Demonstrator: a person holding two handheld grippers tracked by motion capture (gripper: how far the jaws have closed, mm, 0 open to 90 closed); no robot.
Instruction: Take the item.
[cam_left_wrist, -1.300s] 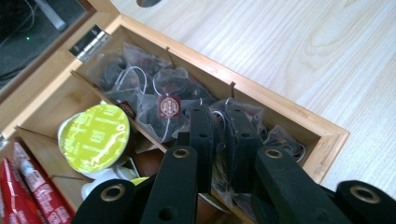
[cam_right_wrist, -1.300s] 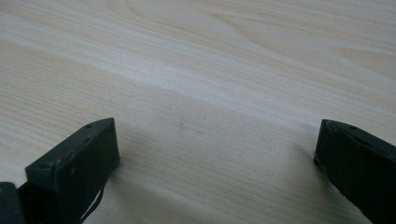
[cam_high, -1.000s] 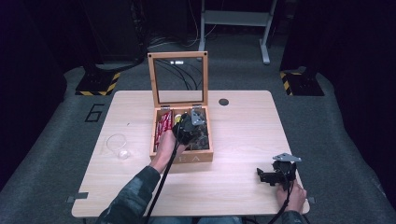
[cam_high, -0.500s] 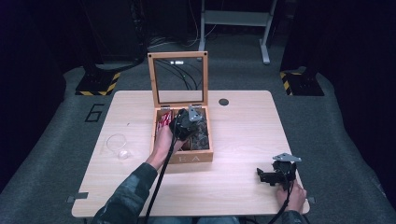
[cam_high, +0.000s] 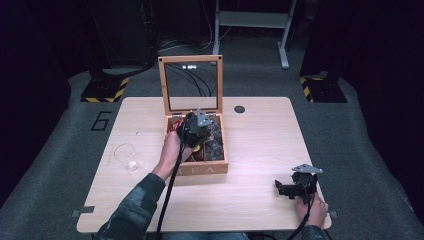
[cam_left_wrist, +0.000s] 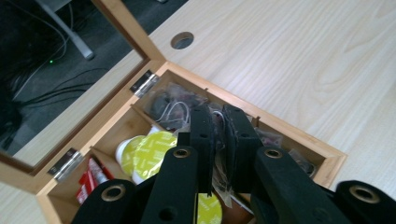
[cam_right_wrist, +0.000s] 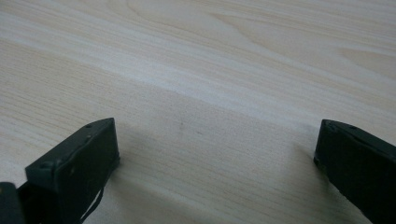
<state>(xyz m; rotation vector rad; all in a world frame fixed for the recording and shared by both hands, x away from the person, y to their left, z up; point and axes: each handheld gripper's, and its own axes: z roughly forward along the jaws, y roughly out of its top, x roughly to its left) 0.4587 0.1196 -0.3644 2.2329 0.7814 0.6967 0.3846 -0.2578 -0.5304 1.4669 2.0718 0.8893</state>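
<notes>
A wooden tea box (cam_high: 200, 170) stands open at mid-table, its glass lid (cam_high: 162, 87) upright behind it. My left gripper (cam_high: 197, 132) hangs over the box's middle compartments. In the left gripper view its jaws (cam_left_wrist: 218, 114) are shut on a crinkled clear tea packet (cam_left_wrist: 218, 158) lifted a little above the box (cam_left_wrist: 299, 135). Below lie yellow-green round pods (cam_left_wrist: 149, 149), red sachets (cam_left_wrist: 91, 175) and more clear packets (cam_left_wrist: 173, 105). My right gripper (cam_high: 282, 189) rests on the table near the front right corner, and its jaws (cam_right_wrist: 217, 144) stand open over bare wood.
A clear glass cup (cam_high: 126, 156) stands on the table left of the box. A round cable hole (cam_high: 239, 109) sits behind the box to the right. Dark floor and a metal stand's legs (cam_high: 250, 20) lie beyond the table's far edge.
My left gripper has risen a little above the box and shifted slightly toward the lid, jaws still shut. The right gripper has stayed where it was.
</notes>
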